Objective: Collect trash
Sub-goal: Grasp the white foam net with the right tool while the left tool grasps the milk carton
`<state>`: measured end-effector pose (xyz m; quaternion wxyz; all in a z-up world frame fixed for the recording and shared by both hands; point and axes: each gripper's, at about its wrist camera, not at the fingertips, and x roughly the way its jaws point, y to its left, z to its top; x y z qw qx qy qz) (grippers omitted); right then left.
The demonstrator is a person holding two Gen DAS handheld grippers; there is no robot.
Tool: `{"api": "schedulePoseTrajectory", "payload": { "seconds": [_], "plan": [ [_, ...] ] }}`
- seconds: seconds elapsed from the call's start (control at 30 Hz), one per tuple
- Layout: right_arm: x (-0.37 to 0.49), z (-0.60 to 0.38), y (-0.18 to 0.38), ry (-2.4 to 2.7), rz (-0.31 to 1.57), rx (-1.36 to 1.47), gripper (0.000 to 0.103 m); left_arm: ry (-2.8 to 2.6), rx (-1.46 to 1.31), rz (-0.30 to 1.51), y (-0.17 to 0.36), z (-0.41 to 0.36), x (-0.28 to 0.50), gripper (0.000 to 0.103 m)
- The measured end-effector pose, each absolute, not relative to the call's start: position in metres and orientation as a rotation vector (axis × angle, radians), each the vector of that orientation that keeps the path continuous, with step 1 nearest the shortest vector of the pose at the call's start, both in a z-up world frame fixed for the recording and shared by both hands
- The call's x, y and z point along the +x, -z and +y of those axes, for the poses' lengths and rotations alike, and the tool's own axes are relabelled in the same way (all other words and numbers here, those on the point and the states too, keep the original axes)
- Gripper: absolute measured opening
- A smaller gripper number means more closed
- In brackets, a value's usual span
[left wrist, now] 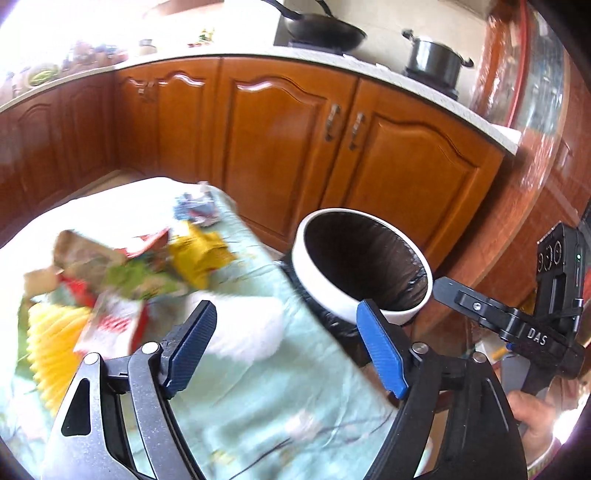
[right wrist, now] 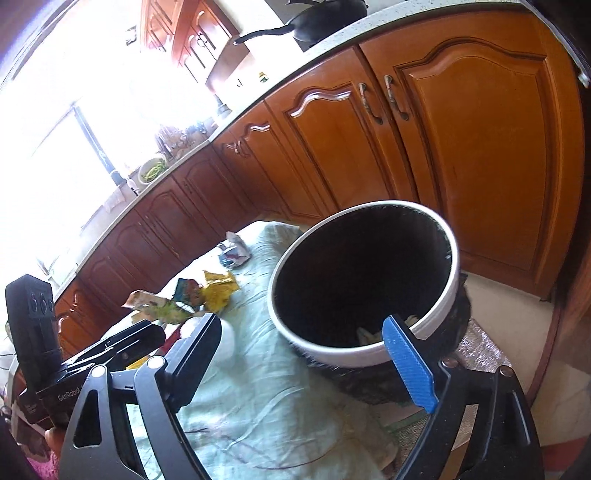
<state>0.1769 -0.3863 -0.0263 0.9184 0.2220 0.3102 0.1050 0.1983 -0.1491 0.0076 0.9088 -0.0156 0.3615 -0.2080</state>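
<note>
Two grippers in hand, both with jaws spread wide and nothing between the blue pads. We hold the left gripper (left wrist: 284, 347) low over the pale green cloth (left wrist: 295, 398) that covers the table; its right finger sits in front of the white rim of the trash bin (left wrist: 334, 295). We hold the right gripper (right wrist: 306, 354) nearer the bin (right wrist: 332, 350), its right finger crossing the rim, its left finger over the cloth (right wrist: 258, 387).

The bin stands just off the table's edge, lined with a black bag. From the right wrist view a pale scrap (right wrist: 369, 334) lies at the bottom.

Trash on the cloth, past the left gripper's fingers: a yellow wrapper (left wrist: 201, 256), a crumpled blue-and-white packet (left wrist: 195, 210) further out, a green-and-red wrapper (left wrist: 136, 273) blurred, a yellow pleated paper (left wrist: 55, 343) at the left edge. None touches either gripper.

Beyond: wooden cabinets (left wrist: 406, 166), a wok (left wrist: 325, 33) and a pot (left wrist: 436, 59) on the counter.
</note>
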Motion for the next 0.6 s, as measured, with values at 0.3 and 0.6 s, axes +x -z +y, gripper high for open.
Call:
{"api": "schedulePoseTrajectory", "payload": {
  "seconds": [0.3, 0.6],
  "plan": [
    [0.174, -0.341, 0.028, -0.298, 0.675, 0.429, 0.093, 0.334, -0.082, 0.734, -0.004, -0.088, 0.184, 0.083],
    [0.184, -0.302, 0.034, -0.380, 0.712, 0.352, 0.093, 0.276, -0.103, 0.757, 0.003, -0.045, 0.188, 0.083]
  ]
}}
